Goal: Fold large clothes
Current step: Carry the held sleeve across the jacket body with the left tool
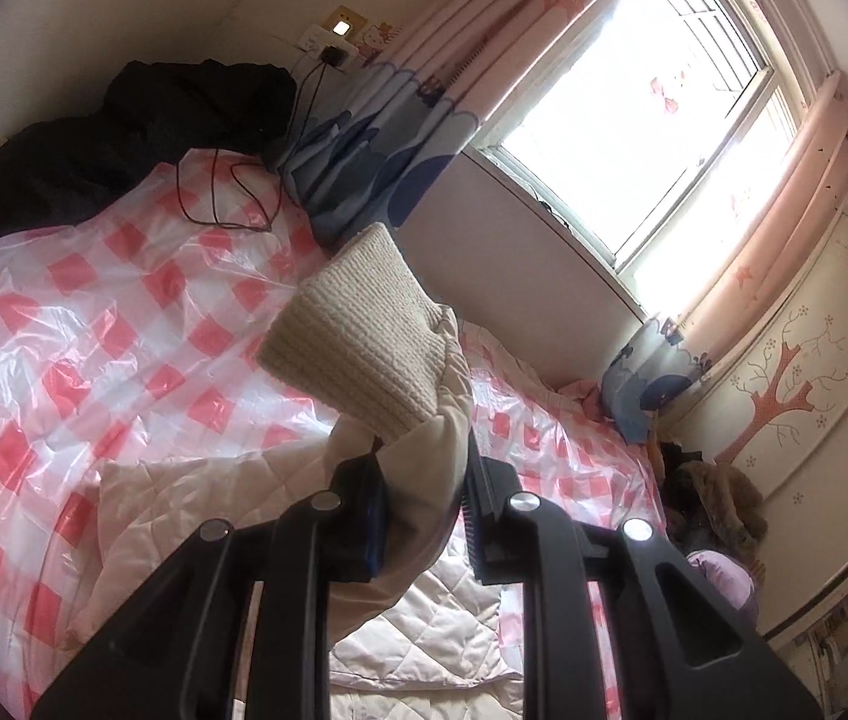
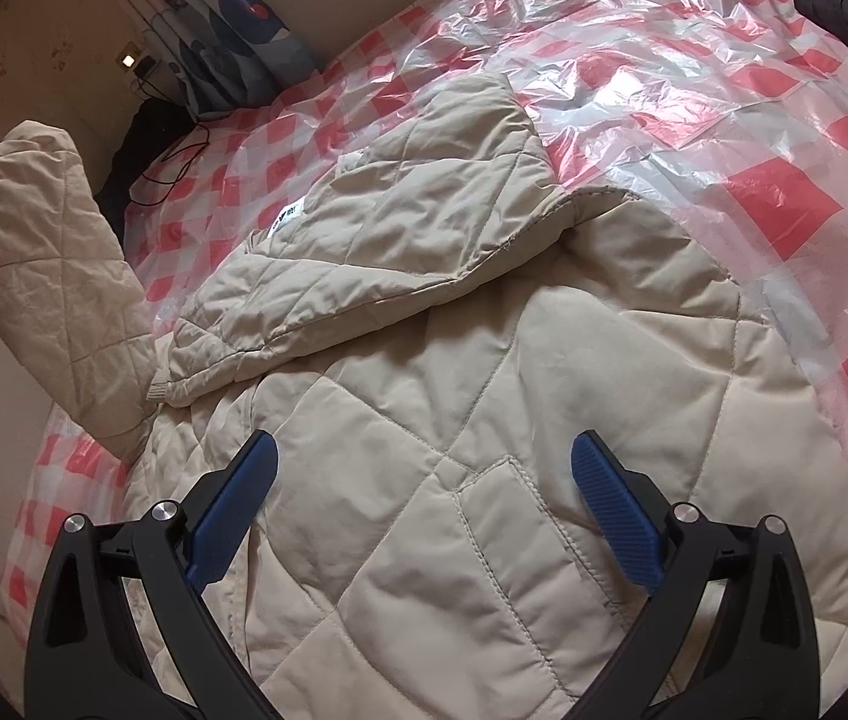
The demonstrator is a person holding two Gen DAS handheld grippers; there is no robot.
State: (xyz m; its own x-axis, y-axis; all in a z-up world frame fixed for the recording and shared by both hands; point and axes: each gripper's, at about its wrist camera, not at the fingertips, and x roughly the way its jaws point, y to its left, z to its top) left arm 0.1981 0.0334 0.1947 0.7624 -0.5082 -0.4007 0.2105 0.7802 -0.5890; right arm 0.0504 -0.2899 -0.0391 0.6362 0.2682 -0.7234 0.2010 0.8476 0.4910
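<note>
A beige quilted jacket (image 2: 484, 420) lies spread on the bed, one front panel (image 2: 376, 222) folded over its body. My left gripper (image 1: 424, 516) is shut on the end of one sleeve (image 1: 424, 480), and the ribbed knit cuff (image 1: 358, 336) sticks up past the fingers. The right wrist view shows that sleeve (image 2: 52, 276) lifted off the bed at the left edge. My right gripper (image 2: 424, 516) hangs open just above the jacket's body near a pocket seam (image 2: 508, 540), with nothing between its blue pads (image 2: 616, 516).
A red and white checked plastic sheet (image 1: 94, 312) covers the bed. Dark clothing (image 1: 124, 132) and a black charger cable (image 1: 226, 192) lie at the far end by the wall. A window (image 1: 652, 120) with pink curtains runs alongside, and more clothes (image 1: 718, 504) are piled by the wardrobe.
</note>
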